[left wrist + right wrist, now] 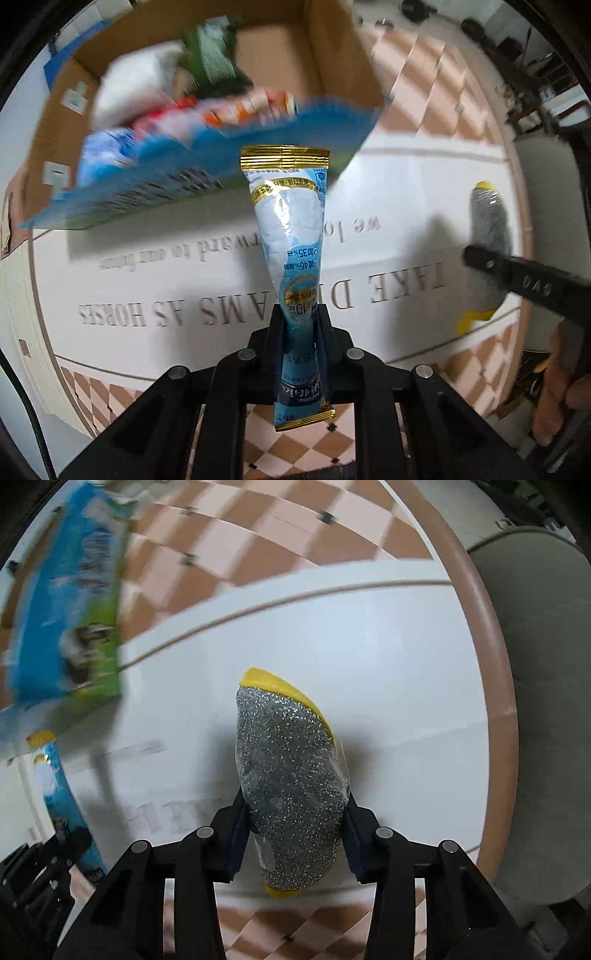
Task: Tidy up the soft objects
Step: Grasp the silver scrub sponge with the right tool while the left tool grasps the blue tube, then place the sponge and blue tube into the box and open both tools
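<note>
**Two soft items in hand, box partly filled**

Holding entry, listed near to far.

- Left gripper (300, 325): jaws narrowed onto the lower third of a blue-and-gold sachet (291, 236), which stands upright above the fingers, its long top unsupported.
- Right gripper (295, 834): jaws part-closed on the flanks of a silver scouring sponge (291, 794) with yellow backing, lifted off the white round mat (388, 657).
- Blue-green packet (207, 177): blurred, at the box's near edge; whether it rests there I cannot tell.
- Cardboard box (340, 51): beyond the sachet, already holding blurred soft packs.

Risks, as judged: the slim sachet may pivot or slide through a low pinch; the sponge may spring free if squeezed unevenly; the packet could be knocked off the box edge on approach.
</note>
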{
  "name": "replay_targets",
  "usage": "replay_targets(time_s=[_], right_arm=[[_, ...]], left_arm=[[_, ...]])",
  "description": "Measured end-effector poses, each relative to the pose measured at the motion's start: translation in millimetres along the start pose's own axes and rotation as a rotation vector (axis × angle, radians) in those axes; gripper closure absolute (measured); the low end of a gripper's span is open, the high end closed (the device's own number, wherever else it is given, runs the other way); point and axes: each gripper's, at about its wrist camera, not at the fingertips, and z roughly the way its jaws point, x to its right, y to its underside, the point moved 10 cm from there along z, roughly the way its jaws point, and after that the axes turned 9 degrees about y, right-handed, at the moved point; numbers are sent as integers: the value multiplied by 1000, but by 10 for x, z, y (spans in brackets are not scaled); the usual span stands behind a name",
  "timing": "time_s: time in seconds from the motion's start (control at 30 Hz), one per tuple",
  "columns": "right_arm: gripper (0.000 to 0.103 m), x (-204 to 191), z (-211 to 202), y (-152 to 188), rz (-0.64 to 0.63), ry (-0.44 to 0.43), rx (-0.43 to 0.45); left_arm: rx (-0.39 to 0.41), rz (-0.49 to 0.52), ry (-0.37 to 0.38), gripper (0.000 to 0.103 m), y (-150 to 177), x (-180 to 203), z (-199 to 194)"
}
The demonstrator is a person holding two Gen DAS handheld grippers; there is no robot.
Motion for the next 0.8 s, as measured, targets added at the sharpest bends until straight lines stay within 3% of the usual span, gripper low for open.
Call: replay_targets(time_s=[0.17, 0.37, 0.57, 0.8], right_arm=[[57, -399, -756, -10, -45, -133, 100], [57, -1063, -1684, -421, -146, -215, 234], [57, -1790, -1814, -1088, -213, -129, 276], [57, -2336, -1540, -1577, -280, 20, 251]], left_arm=[[130, 4, 48, 90, -174, -106, -798], [229, -22, 38, 90, -730, -775, -1407], [162, -84, -35, 90, -1384, -1721, -1239], [30, -117, -116, 90, -1787, -2336, -746]])
